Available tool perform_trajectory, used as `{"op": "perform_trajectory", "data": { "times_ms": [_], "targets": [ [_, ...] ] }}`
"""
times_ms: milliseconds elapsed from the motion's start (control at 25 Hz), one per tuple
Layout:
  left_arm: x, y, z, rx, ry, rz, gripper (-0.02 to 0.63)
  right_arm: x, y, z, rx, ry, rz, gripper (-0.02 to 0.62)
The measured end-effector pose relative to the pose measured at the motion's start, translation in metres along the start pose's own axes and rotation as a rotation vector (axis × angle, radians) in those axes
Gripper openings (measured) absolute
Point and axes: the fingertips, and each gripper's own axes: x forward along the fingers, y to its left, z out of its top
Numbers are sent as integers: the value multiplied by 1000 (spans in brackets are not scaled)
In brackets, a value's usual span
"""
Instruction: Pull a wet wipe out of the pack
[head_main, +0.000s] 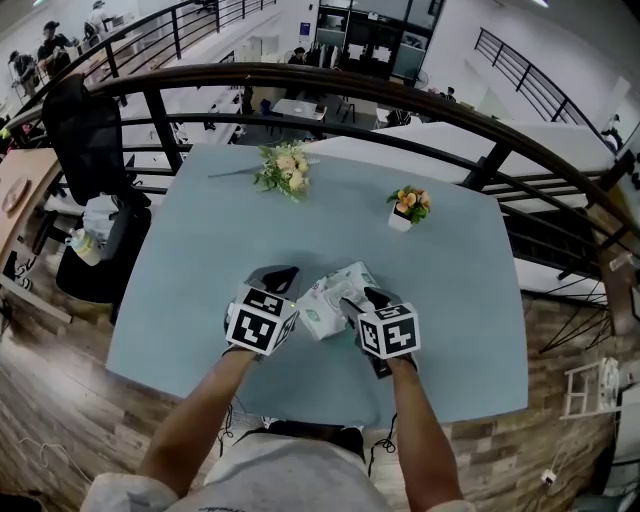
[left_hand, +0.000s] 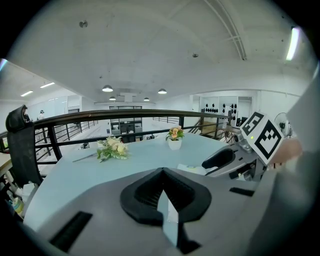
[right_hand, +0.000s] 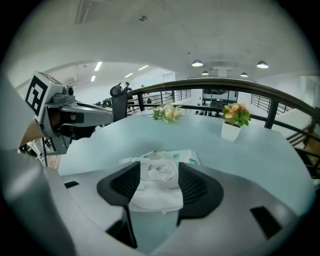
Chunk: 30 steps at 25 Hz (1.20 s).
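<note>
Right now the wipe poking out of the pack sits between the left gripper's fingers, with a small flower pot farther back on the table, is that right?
Not quite: the wipe poking out of the pack sits between the fingers of the right gripper, as the right gripper view shows. The left gripper is shut. The flower pot part holds.

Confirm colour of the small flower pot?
White pot, clearest in the right gripper view.

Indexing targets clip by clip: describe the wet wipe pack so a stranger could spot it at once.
On the pale blue table, look toward the person's side, between the left gripper and the right gripper. The wet wipe pack lies there, white with green print, a crumpled wipe poking from its top, unlike the flower bunch and potted flowers farther back.
</note>
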Motion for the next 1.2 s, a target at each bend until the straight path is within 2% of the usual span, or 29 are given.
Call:
{"op": "perform_trajectory", "data": {
  "times_ms": [320, 560, 920, 1200],
  "targets": [
    [2, -6, -5, -4, 6, -6, -6, 4, 5, -18, -82, 76, 39, 217],
    [3, -6, -10, -6, 16, -9, -6, 7, 3, -23, -88, 96, 50, 180],
    [0, -5, -15, -23, 21, -10, -6, 8, 3, -22, -151, 121, 64, 129],
    [1, -6, -16, -33, 25, -13, -6, 8, 0, -26, -192, 143, 47, 65]
  ]
}}
